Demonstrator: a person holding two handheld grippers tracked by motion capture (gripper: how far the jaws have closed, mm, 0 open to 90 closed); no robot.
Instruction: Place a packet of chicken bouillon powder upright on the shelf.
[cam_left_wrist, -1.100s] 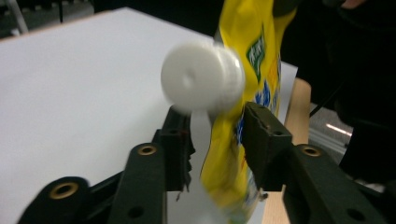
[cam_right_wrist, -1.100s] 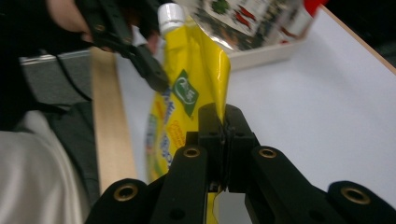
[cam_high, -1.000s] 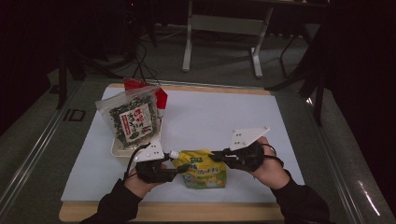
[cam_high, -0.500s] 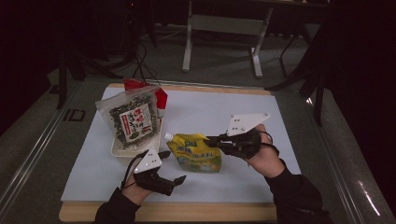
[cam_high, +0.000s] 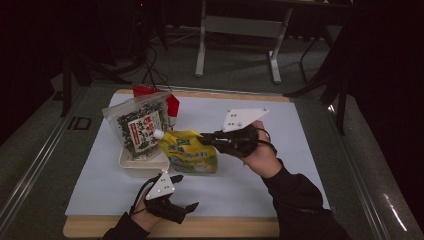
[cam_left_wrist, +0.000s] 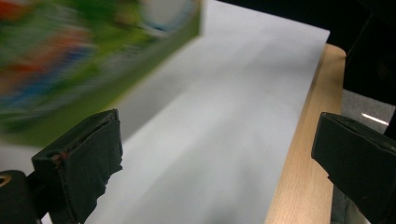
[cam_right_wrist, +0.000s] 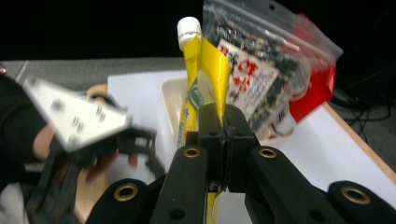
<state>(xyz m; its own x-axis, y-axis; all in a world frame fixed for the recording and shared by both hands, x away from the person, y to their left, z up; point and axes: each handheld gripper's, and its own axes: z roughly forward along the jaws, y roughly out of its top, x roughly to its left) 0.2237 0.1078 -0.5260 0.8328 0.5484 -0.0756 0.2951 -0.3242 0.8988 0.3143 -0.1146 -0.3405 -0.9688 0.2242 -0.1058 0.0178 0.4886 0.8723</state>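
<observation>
A yellow spouted pouch (cam_high: 190, 152) hangs over the white sheet, held by its right edge. My right gripper (cam_high: 206, 138) is shut on that edge; in the right gripper view the jaws (cam_right_wrist: 224, 126) pinch the pouch (cam_right_wrist: 205, 65), whose white cap points up. My left gripper (cam_high: 186, 192) sits low near the table's front edge; its jaws have just been opening and stand wide apart with nothing between them. In the left gripper view the blurred pouch (cam_left_wrist: 70, 60) floats above and left of the open gripper (cam_left_wrist: 215, 158).
A clear bag of dark seaweed (cam_high: 137, 127) leans in a white tray (cam_high: 142, 167) just left of the pouch, with a red packet (cam_high: 172, 105) behind it. The white sheet (cam_high: 285, 140) lies on a wooden board (cam_high: 210, 227). A metal stand's legs (cam_high: 202, 55) rise beyond the table.
The left gripper has let go of the pouch, opened and dropped toward the front edge. The right gripper has lifted the pouch and carried it back toward the tray.
</observation>
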